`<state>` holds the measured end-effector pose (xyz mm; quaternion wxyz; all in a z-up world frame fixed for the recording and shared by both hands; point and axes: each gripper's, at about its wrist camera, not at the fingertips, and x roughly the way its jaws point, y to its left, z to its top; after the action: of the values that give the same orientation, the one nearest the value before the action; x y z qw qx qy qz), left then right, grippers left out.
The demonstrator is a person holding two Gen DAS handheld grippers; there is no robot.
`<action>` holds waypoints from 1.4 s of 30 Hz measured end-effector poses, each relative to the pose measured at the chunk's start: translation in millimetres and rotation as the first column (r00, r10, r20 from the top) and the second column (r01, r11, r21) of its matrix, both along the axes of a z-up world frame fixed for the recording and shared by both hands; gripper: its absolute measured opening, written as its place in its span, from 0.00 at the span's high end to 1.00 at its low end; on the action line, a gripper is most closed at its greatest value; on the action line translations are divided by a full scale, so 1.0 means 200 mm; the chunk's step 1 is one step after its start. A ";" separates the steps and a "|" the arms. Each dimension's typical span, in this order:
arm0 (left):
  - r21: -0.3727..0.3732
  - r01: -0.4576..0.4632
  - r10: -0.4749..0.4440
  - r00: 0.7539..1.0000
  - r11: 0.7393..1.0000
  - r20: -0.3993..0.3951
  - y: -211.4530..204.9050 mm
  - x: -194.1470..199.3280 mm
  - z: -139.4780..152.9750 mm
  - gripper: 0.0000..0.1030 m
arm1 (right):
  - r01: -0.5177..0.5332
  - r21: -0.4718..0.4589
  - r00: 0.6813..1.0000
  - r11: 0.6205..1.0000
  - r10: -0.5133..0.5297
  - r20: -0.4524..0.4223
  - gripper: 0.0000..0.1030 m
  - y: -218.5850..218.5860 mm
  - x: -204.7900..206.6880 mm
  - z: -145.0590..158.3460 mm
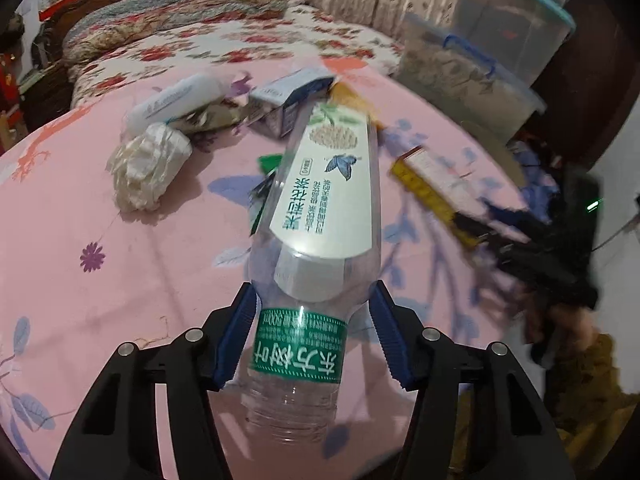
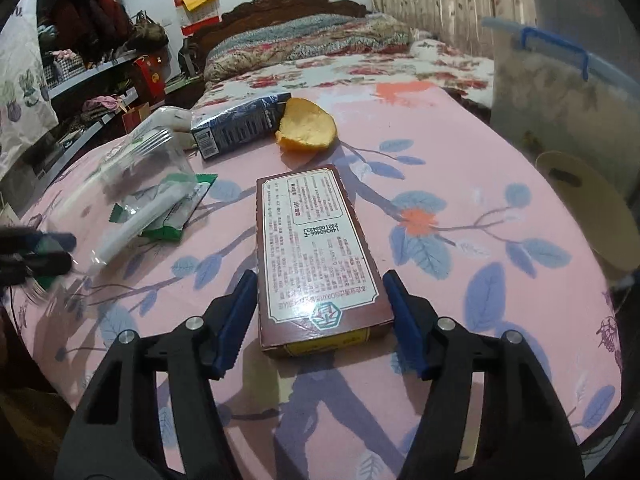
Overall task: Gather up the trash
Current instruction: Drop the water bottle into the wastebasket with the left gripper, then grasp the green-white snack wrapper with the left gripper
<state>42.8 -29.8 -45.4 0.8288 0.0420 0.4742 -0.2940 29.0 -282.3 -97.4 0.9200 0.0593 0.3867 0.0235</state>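
In the left wrist view, the left gripper (image 1: 314, 334) sat at the bottom centre with a clear plastic bottle (image 1: 308, 248) between its blue pads. The pads pinched the bottle at its green neck label, and the bottle's body ran up toward mid-frame. Behind it on the pink floral tablecloth (image 1: 80, 216) lay a crumpled tissue (image 1: 148, 168) at left of centre, a white tube (image 1: 176, 98) above it and a blue carton (image 1: 288, 98) near the top centre.

In the right wrist view, the right gripper (image 2: 320, 322) stood at the bottom centre, its jaws spread around the near end of a brown medicine box (image 2: 316, 252). Whether the pads touched the box's sides could not be told. An orange peel (image 2: 306, 128) lay above the box, and a green wrapper (image 2: 176, 216) at mid-left.
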 end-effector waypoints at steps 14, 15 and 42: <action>-0.102 0.257 -0.260 0.965 0.961 -0.020 -0.61 0.17 0.09 0.47 | 0.325 0.180 0.935 0.929 -0.344 0.086 0.38 -0.51 -0.18 0.06; -0.100 0.279 -0.283 0.959 0.955 -0.025 -0.70 0.19 0.09 0.47 | 0.361 0.179 0.921 0.915 -0.380 0.089 0.38 -0.58 -0.20 0.07; -0.110 0.390 -0.389 0.921 0.914 0.028 -1.33 0.27 0.23 0.24 | 0.560 0.333 0.763 0.759 -0.629 0.148 0.29 -1.07 -0.30 0.17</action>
<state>97.3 -294.9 0.2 0.7559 0.0894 0.4368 -0.4794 -31.9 -497.0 -63.6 0.9032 0.3005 0.2208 -0.2125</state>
